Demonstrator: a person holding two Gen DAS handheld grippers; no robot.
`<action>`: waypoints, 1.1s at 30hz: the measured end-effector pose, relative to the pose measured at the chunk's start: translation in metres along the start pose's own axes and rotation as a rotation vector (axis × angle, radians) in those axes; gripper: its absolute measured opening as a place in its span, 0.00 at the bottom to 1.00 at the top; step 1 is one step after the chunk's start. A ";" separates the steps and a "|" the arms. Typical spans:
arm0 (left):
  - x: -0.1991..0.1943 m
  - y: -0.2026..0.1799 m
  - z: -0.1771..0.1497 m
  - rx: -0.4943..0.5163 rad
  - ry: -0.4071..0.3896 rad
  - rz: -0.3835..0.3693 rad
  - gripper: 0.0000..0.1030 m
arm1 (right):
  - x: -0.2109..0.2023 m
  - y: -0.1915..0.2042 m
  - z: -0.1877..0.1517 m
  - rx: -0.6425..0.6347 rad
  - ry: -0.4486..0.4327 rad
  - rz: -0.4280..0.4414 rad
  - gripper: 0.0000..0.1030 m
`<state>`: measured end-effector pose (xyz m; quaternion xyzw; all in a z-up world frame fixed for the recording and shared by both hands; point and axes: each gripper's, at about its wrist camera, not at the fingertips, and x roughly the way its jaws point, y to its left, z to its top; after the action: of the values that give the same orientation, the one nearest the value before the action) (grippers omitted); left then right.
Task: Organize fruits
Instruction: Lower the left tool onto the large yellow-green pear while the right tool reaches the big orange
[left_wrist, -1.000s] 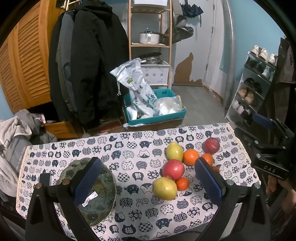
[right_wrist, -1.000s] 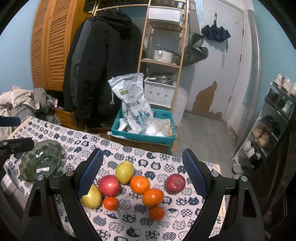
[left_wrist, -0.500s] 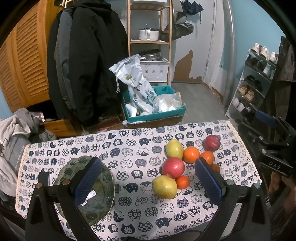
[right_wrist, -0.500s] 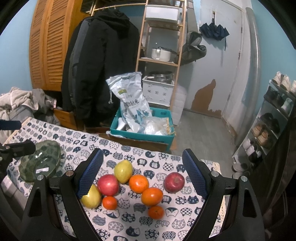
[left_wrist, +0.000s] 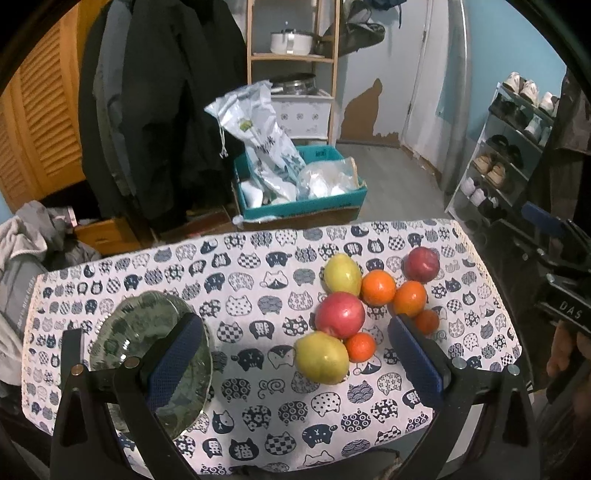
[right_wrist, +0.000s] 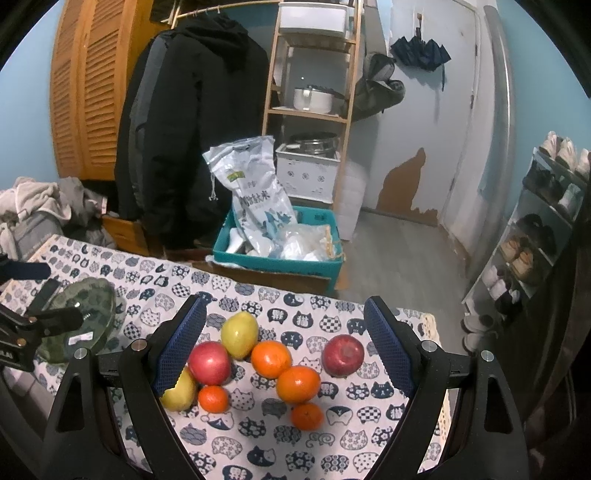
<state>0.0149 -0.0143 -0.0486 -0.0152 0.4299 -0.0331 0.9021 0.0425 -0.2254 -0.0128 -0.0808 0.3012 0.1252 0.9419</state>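
Fruits clustered near the right edge of the cat-print tablecloth (left_wrist: 258, 273)

Both the left gripper (left_wrist: 295, 354) and right gripper (right_wrist: 286, 345) are held spread apart, empty — apples, pears and oranges (right_wrist: 271, 358) are grouped together; the green glass bowl (left_wrist: 129, 332) is set near the left edge.

Fruits (left_wrist: 340, 314) clustered on tablecloth (left_wrist: 258, 406) right; bowl (left_wrist: 147, 332) left

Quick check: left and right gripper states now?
Left gripper: open, holding nothing, above the tablecloth.
Right gripper: open, holding nothing, over the fruit.
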 end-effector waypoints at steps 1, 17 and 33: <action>0.005 -0.001 -0.002 -0.001 0.016 -0.006 0.99 | 0.002 -0.001 -0.001 0.004 0.007 -0.002 0.83; 0.096 -0.009 -0.030 -0.025 0.241 -0.074 0.99 | 0.060 -0.033 -0.044 0.092 0.248 -0.018 0.83; 0.155 -0.018 -0.055 0.001 0.397 -0.090 0.99 | 0.131 -0.050 -0.100 0.180 0.514 0.007 0.83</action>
<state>0.0688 -0.0437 -0.2027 -0.0272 0.5980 -0.0758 0.7974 0.1047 -0.2712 -0.1667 -0.0246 0.5407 0.0765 0.8374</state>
